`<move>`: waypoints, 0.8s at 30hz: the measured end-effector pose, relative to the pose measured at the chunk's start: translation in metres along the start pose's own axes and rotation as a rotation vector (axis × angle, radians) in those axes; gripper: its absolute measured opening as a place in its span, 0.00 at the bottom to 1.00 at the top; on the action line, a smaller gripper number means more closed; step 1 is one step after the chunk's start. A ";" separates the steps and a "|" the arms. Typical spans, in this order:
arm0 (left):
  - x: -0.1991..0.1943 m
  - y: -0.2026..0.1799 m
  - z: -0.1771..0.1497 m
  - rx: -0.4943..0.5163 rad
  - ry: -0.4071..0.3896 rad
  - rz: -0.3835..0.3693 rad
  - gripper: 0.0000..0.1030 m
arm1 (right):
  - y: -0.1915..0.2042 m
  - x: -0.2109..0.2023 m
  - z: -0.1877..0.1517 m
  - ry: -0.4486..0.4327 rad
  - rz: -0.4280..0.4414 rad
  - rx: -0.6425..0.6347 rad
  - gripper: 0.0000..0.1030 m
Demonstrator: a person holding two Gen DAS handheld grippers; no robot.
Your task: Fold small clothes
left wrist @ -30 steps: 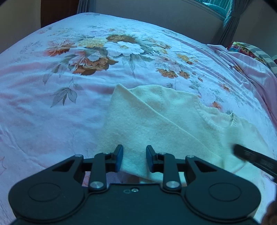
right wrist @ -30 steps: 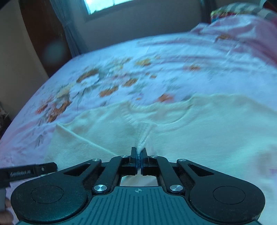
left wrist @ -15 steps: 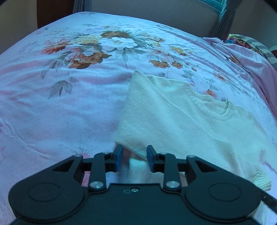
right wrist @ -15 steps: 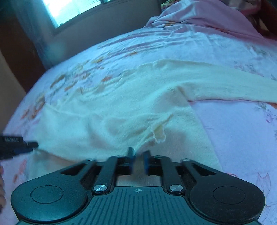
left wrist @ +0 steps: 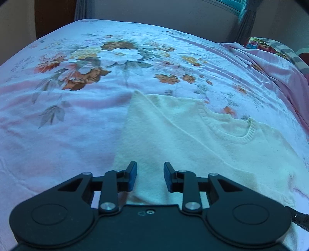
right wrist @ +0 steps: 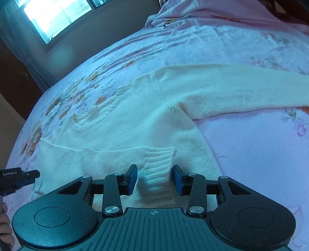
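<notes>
A cream knit sweater (left wrist: pixel 193 139) lies flat on the floral bedsheet, neckline away from me. In the right wrist view the sweater (right wrist: pixel 135 119) has one sleeve folded across its body, with the ribbed cuff (right wrist: pixel 158 164) lying between my fingers. The other sleeve (right wrist: pixel 241 88) stretches out to the right. My left gripper (left wrist: pixel 150 176) is open over the sweater's left edge. My right gripper (right wrist: pixel 154 178) is open around the cuff and holds nothing. The left gripper's tip also shows at the left of the right wrist view (right wrist: pixel 17 178).
The pink floral bedsheet (left wrist: pixel 67 115) covers the whole bed. A bunched pink blanket (left wrist: pixel 280 69) and a patterned pillow (left wrist: pixel 270 46) lie at the far right. A window (right wrist: pixel 56 15) and wall stand beyond the bed.
My right gripper was shut on the sleeve cuff, carried it across the sweater's body and has opened, leaving the cuff lying there. My left gripper stayed open and shifted slightly.
</notes>
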State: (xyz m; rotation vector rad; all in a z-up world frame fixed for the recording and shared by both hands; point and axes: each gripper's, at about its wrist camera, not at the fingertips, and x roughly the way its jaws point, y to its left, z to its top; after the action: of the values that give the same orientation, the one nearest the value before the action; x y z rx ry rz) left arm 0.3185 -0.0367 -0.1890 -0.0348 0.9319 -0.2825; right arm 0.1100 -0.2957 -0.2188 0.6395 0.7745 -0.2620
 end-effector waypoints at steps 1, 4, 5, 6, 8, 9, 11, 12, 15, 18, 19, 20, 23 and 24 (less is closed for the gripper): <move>0.003 -0.004 0.000 0.013 0.003 0.005 0.30 | -0.001 -0.001 0.000 0.000 0.017 0.001 0.12; 0.011 -0.009 0.002 0.030 0.002 0.014 0.30 | 0.003 -0.010 -0.001 0.007 0.093 -0.010 0.05; 0.012 -0.010 0.004 0.030 -0.001 0.018 0.30 | 0.008 -0.017 -0.001 -0.019 0.087 -0.047 0.05; 0.012 -0.010 0.005 0.024 -0.004 0.018 0.30 | 0.011 -0.025 -0.002 -0.054 0.066 -0.075 0.05; 0.012 -0.009 0.007 0.006 -0.009 0.003 0.30 | 0.007 -0.038 -0.004 -0.122 0.006 -0.082 0.05; 0.013 -0.010 0.007 0.007 -0.008 0.000 0.30 | 0.002 -0.040 -0.006 -0.133 -0.022 -0.072 0.05; 0.017 -0.014 0.006 0.028 -0.001 -0.003 0.30 | -0.007 -0.033 -0.014 -0.079 -0.054 -0.060 0.05; 0.020 -0.017 0.005 0.044 0.002 0.008 0.30 | -0.009 -0.028 -0.018 -0.051 -0.062 -0.063 0.05; 0.027 -0.018 0.004 0.060 0.015 0.028 0.30 | -0.007 -0.024 -0.022 -0.040 -0.085 -0.078 0.06; 0.019 -0.012 0.017 0.023 0.008 -0.009 0.30 | -0.004 -0.042 -0.017 -0.148 -0.155 -0.118 0.06; 0.017 -0.011 0.025 0.021 -0.010 -0.021 0.32 | -0.002 -0.049 -0.014 -0.188 -0.165 -0.131 0.06; 0.017 -0.012 0.033 0.033 -0.024 -0.017 0.34 | 0.001 -0.053 -0.012 -0.215 -0.159 -0.136 0.06; 0.040 -0.013 0.053 0.058 0.009 0.004 0.38 | 0.019 -0.042 -0.003 -0.177 -0.081 -0.190 0.05; 0.050 -0.010 0.058 0.044 0.026 0.010 0.38 | 0.025 -0.032 -0.002 -0.147 -0.068 -0.205 0.05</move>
State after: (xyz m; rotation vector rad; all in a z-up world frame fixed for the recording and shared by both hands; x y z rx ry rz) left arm 0.3906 -0.0649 -0.1924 0.0137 0.9507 -0.2946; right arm 0.0975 -0.2749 -0.1864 0.3958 0.6721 -0.2844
